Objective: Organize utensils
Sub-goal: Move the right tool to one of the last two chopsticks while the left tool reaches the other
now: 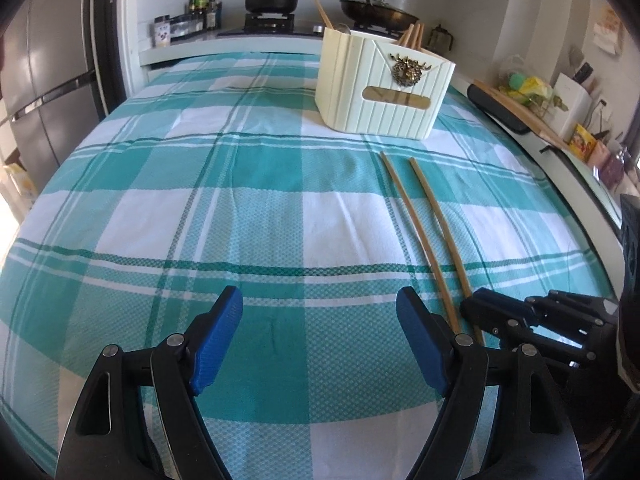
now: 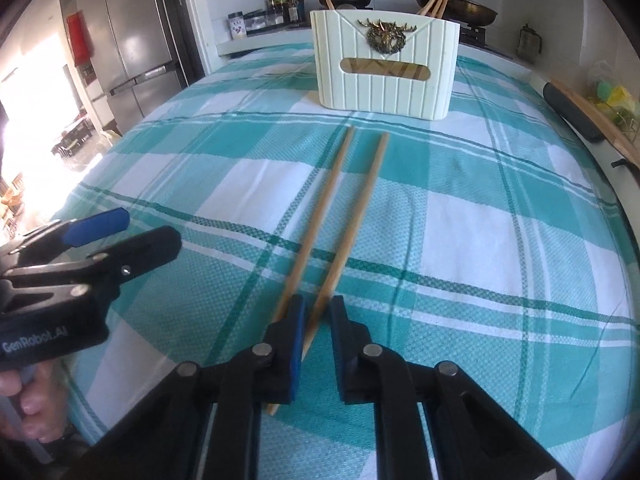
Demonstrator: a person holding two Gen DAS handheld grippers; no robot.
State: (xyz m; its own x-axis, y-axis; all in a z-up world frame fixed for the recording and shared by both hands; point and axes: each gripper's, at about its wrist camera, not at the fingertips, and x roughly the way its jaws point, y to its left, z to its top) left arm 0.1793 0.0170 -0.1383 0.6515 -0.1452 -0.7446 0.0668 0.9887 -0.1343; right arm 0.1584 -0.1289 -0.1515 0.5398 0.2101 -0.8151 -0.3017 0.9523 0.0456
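Fingers of the right gripper (image 2: 316, 316) stand narrowly apart around the near end of one chopstick (image 2: 352, 220), not clearly clamped; its twin (image 2: 320, 216) lies just beside it, at eleven o'clock. The left gripper (image 1: 320, 344) gapes wide, holding nothing. Beyond, at twelve o'clock, the cream holder (image 2: 386, 66) already keeps several chopsticks. These two remain on the checked cloth (image 2: 500, 240).

The left tongs (image 1: 318, 344) hang low with the blue pads (image 1: 218, 346) spread wide and nothing between them. The right tongs (image 2: 318, 320), near on the right, have their jaws almost together, with a narrow gap.
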